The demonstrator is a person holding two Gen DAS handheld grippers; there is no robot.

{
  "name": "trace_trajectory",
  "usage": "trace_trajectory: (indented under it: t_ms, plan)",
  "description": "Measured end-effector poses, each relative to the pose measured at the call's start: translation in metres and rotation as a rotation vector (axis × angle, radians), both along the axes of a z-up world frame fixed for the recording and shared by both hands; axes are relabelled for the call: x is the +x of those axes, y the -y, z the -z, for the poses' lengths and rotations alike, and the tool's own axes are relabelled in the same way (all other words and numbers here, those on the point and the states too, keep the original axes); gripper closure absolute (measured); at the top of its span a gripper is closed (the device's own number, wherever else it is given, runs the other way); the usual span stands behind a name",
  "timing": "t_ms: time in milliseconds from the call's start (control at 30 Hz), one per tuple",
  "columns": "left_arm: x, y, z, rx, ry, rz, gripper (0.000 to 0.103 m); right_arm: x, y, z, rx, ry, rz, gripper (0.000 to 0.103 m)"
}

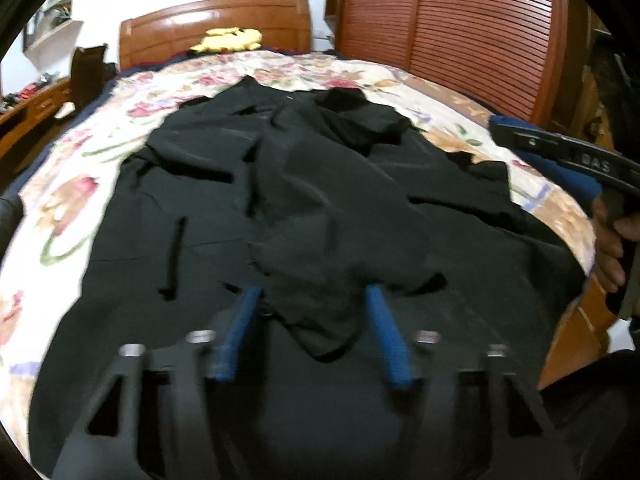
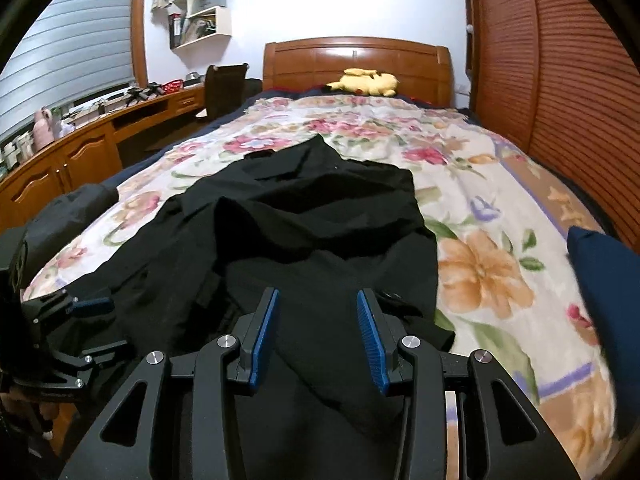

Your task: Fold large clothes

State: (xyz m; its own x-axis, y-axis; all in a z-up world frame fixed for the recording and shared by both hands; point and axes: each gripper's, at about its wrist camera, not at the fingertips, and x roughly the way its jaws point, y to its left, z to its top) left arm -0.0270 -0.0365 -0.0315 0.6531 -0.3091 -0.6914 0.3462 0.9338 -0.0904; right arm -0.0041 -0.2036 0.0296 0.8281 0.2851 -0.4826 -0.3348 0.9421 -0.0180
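One black garment (image 2: 320,216), one floral bed (image 2: 480,184), two grippers (image 1: 312,300) (image 2: 316,300), both jaws apart.

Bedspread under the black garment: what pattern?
Cream bedspread with pink and orange flowers, clearest in the right wrist view.

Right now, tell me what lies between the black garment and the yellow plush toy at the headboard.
Only bare floral bedspread separates the black garment from the yellow plush toy; nothing else sits there. The right wrist view shows it most clearly.
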Motion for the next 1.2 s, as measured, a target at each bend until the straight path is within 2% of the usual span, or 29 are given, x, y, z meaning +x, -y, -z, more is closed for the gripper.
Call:
trace_trajectory:
  t_ms: [100,133,233,467,567,700,833,900,933,967,1033,1100,1200]
  plan:
    - [-0.003,0.004,-0.006,0.059,0.021,-0.011,0.09,0.001,0.002,-0.002,0.02,-0.005,0.005,0.062]
    - [-0.005,0.003,-0.012,0.086,0.04,-0.017,0.092,0.001,0.002,-0.002,0.024,-0.008,0.004,0.062]
    - [-0.01,-0.007,-0.03,0.106,0.09,-0.021,0.094,0.0,0.002,-0.003,0.026,-0.008,0.001,0.062]
    - [-0.002,-0.055,-0.079,0.155,0.19,-0.119,0.094,0.001,0.006,-0.002,0.019,-0.013,-0.001,0.062]
    - [0.001,-0.071,-0.089,0.191,0.214,-0.156,0.094,-0.001,0.007,-0.004,0.019,-0.006,-0.003,0.062]
    - [0.006,-0.082,-0.085,0.211,0.202,-0.175,0.093,-0.002,0.008,-0.004,0.021,-0.003,-0.008,0.062]
    - [0.01,-0.088,-0.078,0.177,0.17,-0.171,0.082,0.0,0.007,-0.001,0.014,-0.009,-0.012,0.062]
    - [0.009,-0.089,-0.076,0.162,0.171,-0.174,0.062,0.001,0.008,-0.001,0.01,-0.012,-0.012,0.062]
    - [0.008,-0.089,-0.076,0.15,0.175,-0.169,0.055,0.001,0.008,-0.001,0.008,-0.012,-0.012,0.062]
    - [0.007,-0.089,-0.075,0.134,0.178,-0.16,0.053,0.002,0.009,-0.001,0.006,-0.012,-0.011,0.062]
    - [0.004,-0.087,-0.073,0.12,0.178,-0.149,0.031,0.002,0.01,-0.001,0.005,-0.013,-0.011,0.062]
    - [0.003,-0.084,-0.07,0.113,0.182,-0.137,0.026,0.003,0.01,-0.001,0.001,-0.014,-0.009,0.062]
    - [0.001,-0.074,-0.059,0.126,0.175,-0.119,0.026,0.003,0.011,-0.001,-0.001,-0.015,-0.006,0.062]
